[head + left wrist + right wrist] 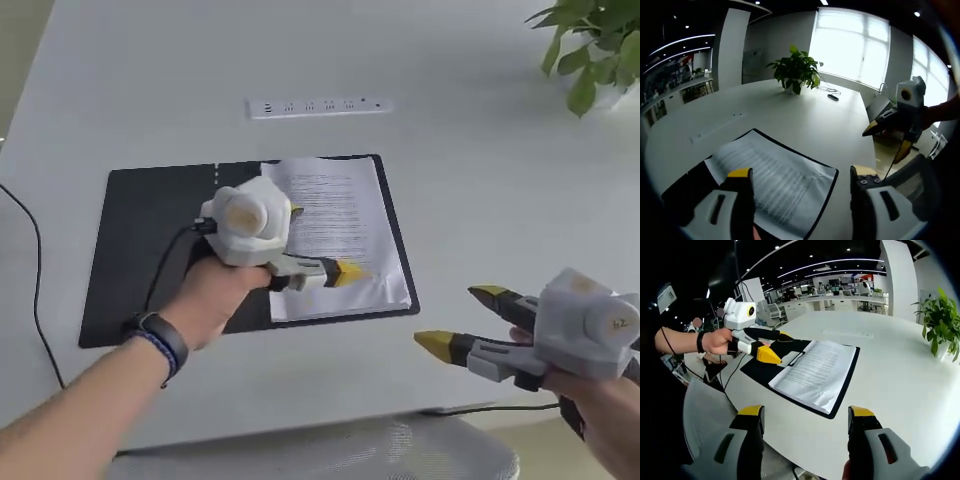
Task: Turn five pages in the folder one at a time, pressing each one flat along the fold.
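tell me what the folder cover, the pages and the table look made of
Folder cover: thin black sheet, matte, likely plastic or coated card; it lies flat without glare. Pages: white printed paper, stacked edges fanning at the corner. Table: smooth white top, faint sheen, probably laminate.

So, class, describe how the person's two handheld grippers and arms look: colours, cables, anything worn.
Both the left gripper and the right gripper have white housings, grey jaws and pointed yellow tips. A thin black cable trails from the left one. The left wrist carries a black watch-like band beside a blue strap.
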